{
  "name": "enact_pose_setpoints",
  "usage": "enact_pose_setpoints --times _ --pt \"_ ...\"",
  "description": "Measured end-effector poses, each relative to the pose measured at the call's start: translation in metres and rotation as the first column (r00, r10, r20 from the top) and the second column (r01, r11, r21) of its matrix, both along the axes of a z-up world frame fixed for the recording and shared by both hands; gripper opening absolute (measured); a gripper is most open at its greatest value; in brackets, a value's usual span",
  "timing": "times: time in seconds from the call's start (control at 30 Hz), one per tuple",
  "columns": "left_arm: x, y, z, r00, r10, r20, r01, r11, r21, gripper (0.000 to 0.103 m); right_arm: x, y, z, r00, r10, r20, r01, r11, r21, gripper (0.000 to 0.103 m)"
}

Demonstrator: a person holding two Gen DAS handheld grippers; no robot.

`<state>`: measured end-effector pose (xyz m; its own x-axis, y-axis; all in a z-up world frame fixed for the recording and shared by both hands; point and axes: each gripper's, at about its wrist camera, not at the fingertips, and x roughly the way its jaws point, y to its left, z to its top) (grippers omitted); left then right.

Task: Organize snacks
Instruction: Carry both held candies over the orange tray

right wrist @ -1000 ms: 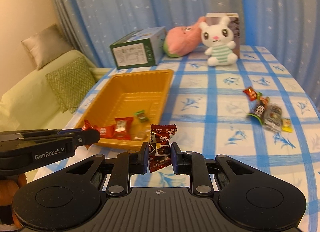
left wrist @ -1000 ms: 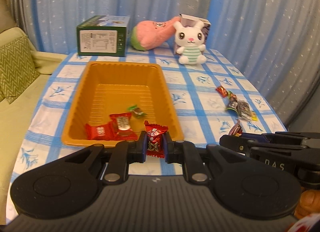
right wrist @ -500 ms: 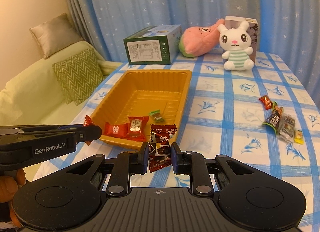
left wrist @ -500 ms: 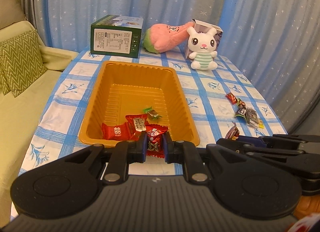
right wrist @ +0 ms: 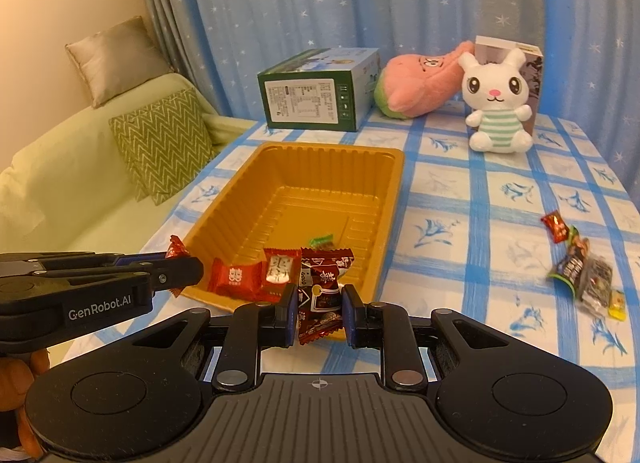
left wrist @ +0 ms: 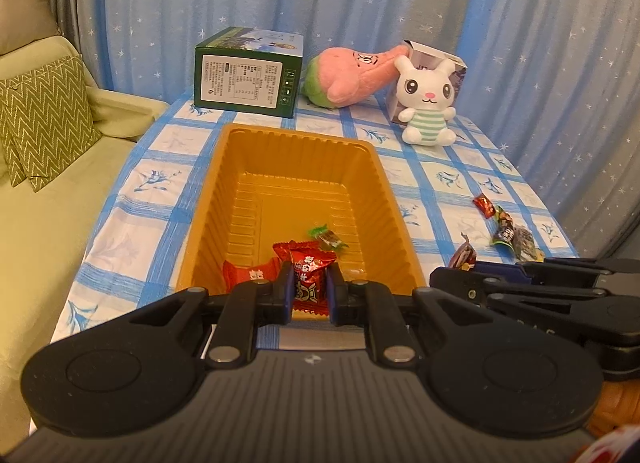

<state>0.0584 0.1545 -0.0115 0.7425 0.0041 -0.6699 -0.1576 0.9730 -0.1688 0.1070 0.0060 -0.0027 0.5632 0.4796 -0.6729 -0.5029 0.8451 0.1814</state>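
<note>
While my left gripper (left wrist: 308, 293) clamps a red foil-wrapped candy (left wrist: 309, 278), my right gripper (right wrist: 320, 317) pinches a dark maroon snack packet (right wrist: 324, 295); both hang at the near rim of the orange ribbed plastic tray (left wrist: 244, 167). Inside the tray's near end lie two red wrapped sweets (right wrist: 236, 278) and a small green-wrapped candy (left wrist: 326, 237). Right of the tray, well apart, a loose cluster of mixed wrapped snacks (right wrist: 580, 271) sits on the blue-checked tablecloth (right wrist: 460, 191). Farthest back: green cardboard box (left wrist: 246, 73), pink plush toy (left wrist: 352, 75), white plush rabbit (left wrist: 428, 103).
</note>
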Motion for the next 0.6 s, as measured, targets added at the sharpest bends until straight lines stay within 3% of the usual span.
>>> enact_pose_setpoints --times 0.6 --pt "0.046 0.031 -0.014 0.999 -0.018 -0.027 0.018 1.000 0.008 0.014 0.052 0.029 -0.014 1.000 0.016 -0.026 -0.017 1.000 -0.012 0.023"
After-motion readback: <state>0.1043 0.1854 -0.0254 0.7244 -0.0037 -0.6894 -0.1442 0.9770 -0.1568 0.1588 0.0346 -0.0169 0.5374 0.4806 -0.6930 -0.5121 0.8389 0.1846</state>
